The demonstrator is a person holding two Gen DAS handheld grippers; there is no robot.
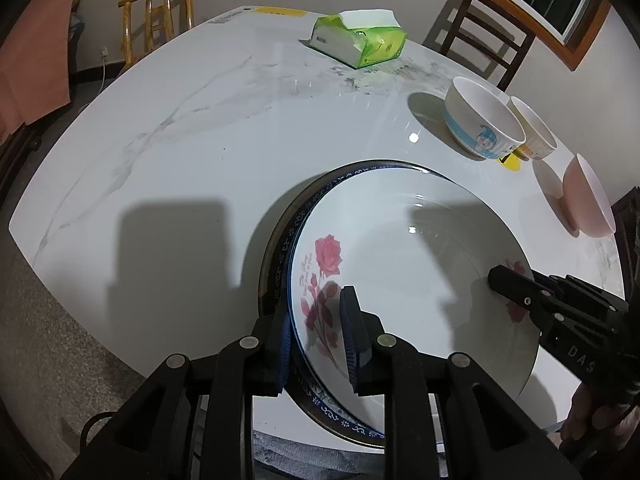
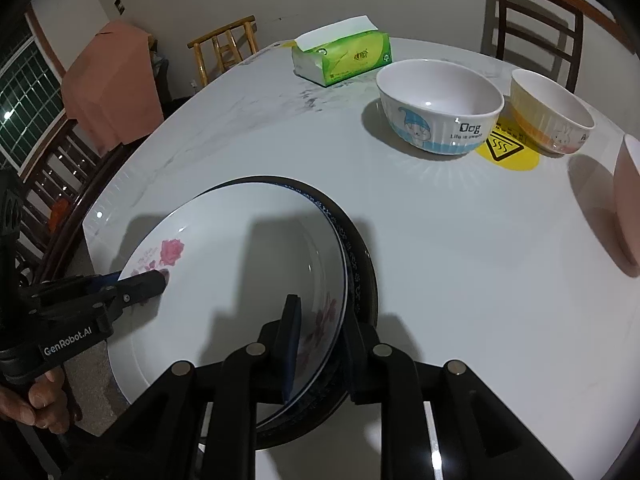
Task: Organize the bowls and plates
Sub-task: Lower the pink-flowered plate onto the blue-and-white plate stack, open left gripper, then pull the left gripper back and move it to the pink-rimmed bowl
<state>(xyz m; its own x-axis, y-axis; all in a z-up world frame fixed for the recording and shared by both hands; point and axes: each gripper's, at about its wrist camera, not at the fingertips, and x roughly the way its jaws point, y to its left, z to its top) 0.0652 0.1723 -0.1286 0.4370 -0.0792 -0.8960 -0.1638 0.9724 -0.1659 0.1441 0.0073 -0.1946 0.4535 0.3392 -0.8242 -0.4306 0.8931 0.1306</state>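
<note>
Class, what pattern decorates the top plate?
Pink roses on white on the top plate, clearest in the left wrist view.

Glossy ceramic plate point(image 1: 420, 248); polished marble-look table point(image 1: 180, 128); wooden chair point(image 1: 160, 12).

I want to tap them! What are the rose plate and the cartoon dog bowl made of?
White rose-printed plate: probably glazed ceramic, since bright light spots gleam on its smooth surface. White cartoon dog bowl: looks like glossy ceramic too, with thick walls and a shiny rim, though melamine is possible.
</note>
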